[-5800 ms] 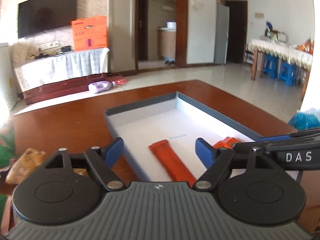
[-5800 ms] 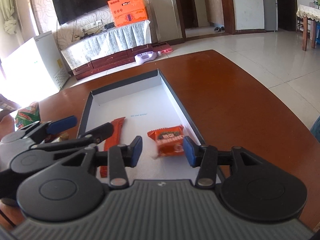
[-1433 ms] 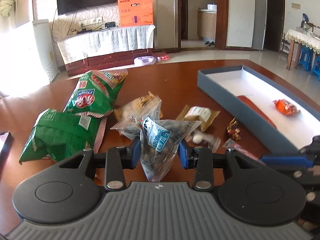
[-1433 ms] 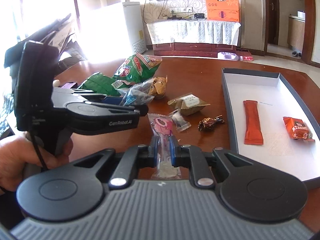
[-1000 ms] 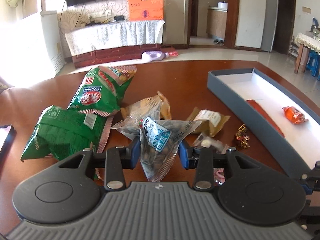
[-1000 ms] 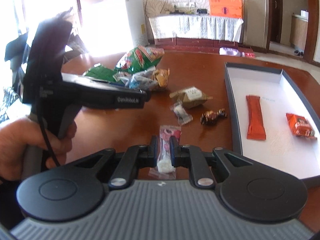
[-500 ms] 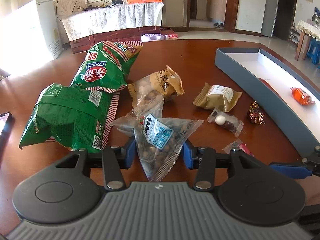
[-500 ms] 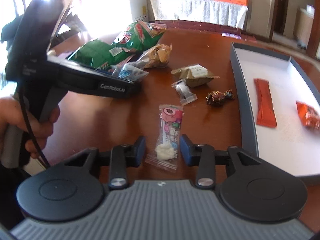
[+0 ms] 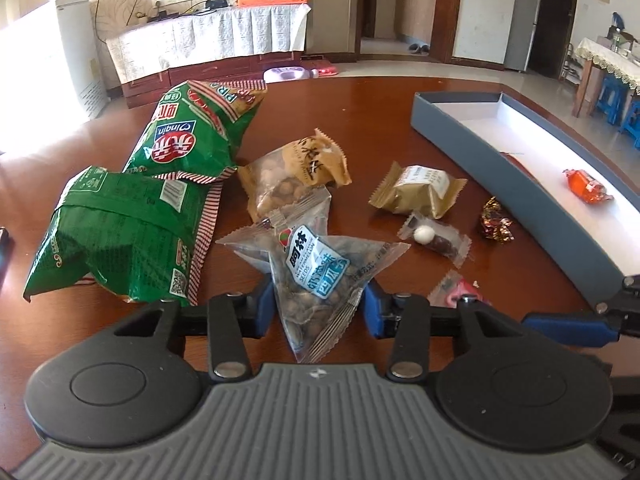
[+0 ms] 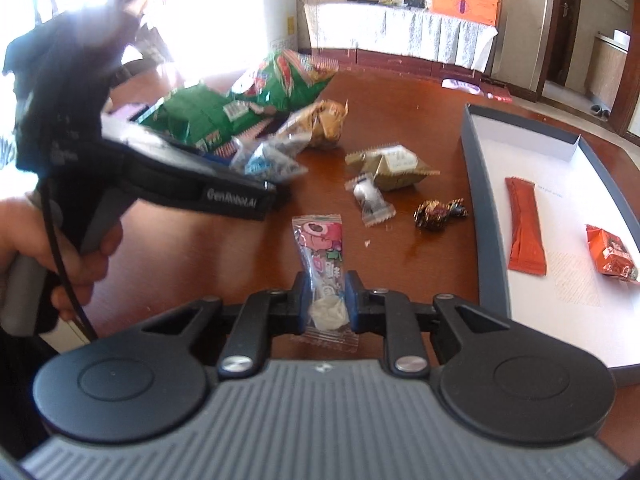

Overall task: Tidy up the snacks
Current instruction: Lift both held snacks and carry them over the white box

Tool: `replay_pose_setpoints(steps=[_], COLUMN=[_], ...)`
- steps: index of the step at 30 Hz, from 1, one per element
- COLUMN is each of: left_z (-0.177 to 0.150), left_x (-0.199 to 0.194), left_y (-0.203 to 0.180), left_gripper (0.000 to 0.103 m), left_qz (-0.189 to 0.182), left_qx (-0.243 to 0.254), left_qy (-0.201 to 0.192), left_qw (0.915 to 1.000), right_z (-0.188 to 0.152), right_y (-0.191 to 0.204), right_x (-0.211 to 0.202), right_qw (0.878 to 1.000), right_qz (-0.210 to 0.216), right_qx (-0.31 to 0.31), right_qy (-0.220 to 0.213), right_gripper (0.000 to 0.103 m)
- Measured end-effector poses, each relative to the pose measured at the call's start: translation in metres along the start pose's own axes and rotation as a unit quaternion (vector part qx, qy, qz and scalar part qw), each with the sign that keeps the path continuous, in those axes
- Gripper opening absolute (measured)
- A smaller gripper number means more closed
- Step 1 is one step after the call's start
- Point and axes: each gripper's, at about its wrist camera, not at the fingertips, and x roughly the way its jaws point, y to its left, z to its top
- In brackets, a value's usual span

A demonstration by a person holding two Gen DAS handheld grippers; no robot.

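Pink candy stick (image 10: 323, 276) clamped in right tongs (image 10: 325, 301), grey tray (image 10: 486, 216) to its right.
Stick's long axis runs straight ahead between the pads, parallel to tray's near wall; tray lies right and beyond, so right hand is nearer. Left tongs (image 9: 318, 307) apart, straddling clear seed packet (image 9: 316, 276) on worktop (image 9: 372, 108), not gripping; orange bar (image 10: 525, 226) already in tray.

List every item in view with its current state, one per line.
Left gripper: jaws around seed packet, contact unclear.
Right gripper: shut on pink candy.
Box: open, holds orange stick pack and orange wrapper.
Green bags: sealed, lying flat on table.
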Motion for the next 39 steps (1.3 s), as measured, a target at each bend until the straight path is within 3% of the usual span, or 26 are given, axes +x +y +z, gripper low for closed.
replay_pose_setpoints(steps=[10, 39], left_z=[0.008, 0.035], left_x=[-0.016, -0.026], left_y=[-0.006, -0.069], left_gripper=[0.049, 0.050], left_qz=[0.019, -0.028], left_qx=[0.006, 0.017], left_qy=[-0.030, -0.067], left_qw=[0.9993, 0.9973], right_z=[0.007, 0.010], right_y=[-0.008, -0.042], right_x=[-0.016, -0.044], right_qw=[0.999, 0.995], right_qz=[0.006, -0.017], right_qx=[0.017, 0.056], right_qy=[-0.031, -0.081], right_gripper=[0.022, 0.022])
